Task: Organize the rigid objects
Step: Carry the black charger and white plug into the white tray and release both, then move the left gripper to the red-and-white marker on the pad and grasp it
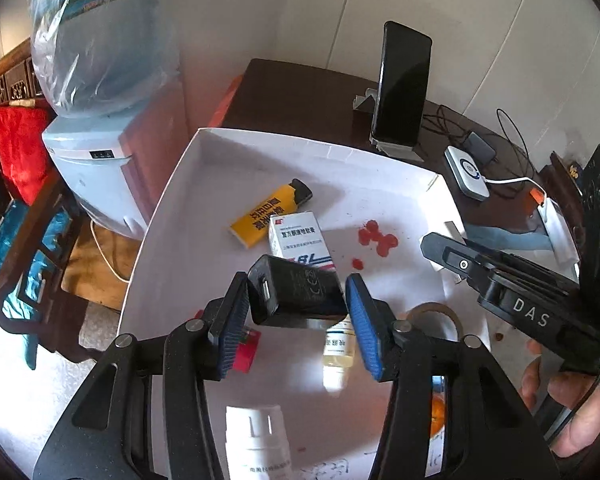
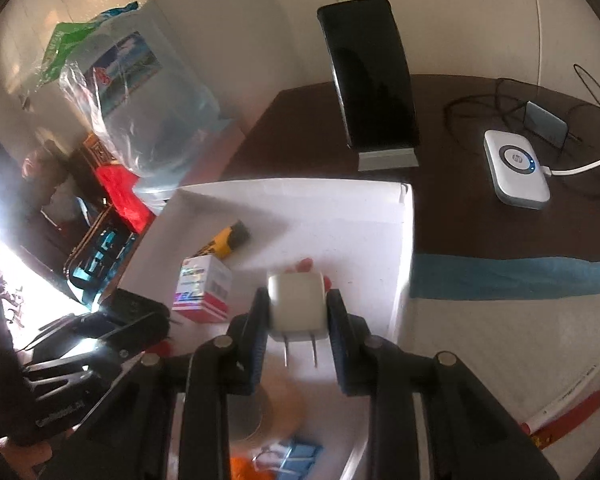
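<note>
My left gripper (image 1: 298, 320) is shut on a black USB charger (image 1: 296, 296) and holds it over the white tray (image 1: 204, 184). In the tray lie a yellow lighter (image 1: 270, 214), a white medicine box (image 1: 300, 240), a small dropper bottle (image 1: 338, 354) and a red block (image 1: 246, 350). My right gripper (image 2: 298, 336) is shut on a white plug adapter (image 2: 298, 306), prongs pointing toward the camera, above the tray's (image 2: 404, 240) right part. The lighter (image 2: 230, 240) and medicine box (image 2: 202, 288) lie to its left. The right gripper also shows in the left wrist view (image 1: 520, 280).
A phone on a stand (image 1: 402, 88) and a white puck with cable (image 1: 468, 172) sit on the dark table behind the tray. A tape roll (image 2: 268, 408), blue binder clips (image 2: 296, 454) and a white bottle (image 1: 256, 440) lie near the tray's front. A water dispenser (image 1: 96, 176) stands left.
</note>
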